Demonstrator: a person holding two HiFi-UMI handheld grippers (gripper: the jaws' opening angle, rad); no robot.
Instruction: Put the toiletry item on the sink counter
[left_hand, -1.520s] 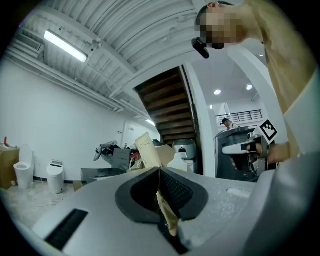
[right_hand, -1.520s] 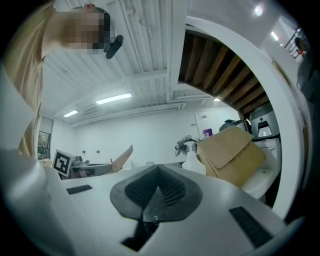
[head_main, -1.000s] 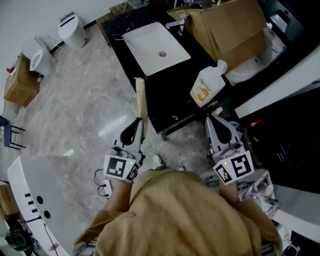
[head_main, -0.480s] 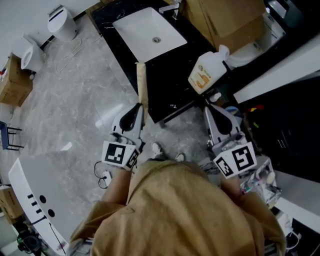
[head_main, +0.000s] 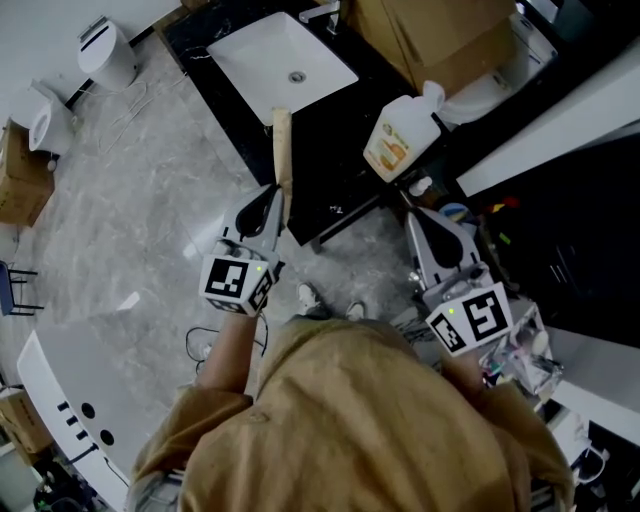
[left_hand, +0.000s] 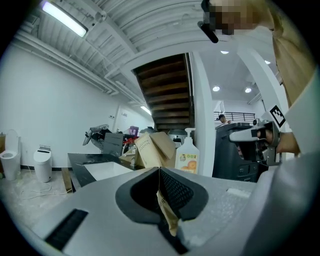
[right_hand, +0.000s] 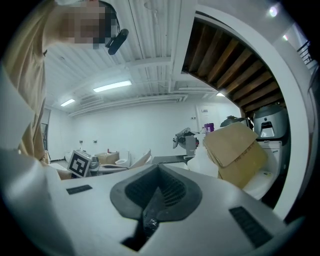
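- The packet (head_main: 282, 150), long and tan, is clamped by its near end in the left gripper (head_main: 273, 198) and sticks out level.
- Its far end lies over the black counter's (head_main: 335, 165) edge, near the basin (head_main: 262, 62).
- The right gripper (head_main: 424, 212) is closed and empty, near a bottle (head_main: 398, 140).

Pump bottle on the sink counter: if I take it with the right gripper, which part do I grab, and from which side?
I'd grip the pump bottle by its wide body at the label, not the thin pump neck. Come level from the front, where the right gripper is: the bottle stands upright and the cardboard box sits close behind it.
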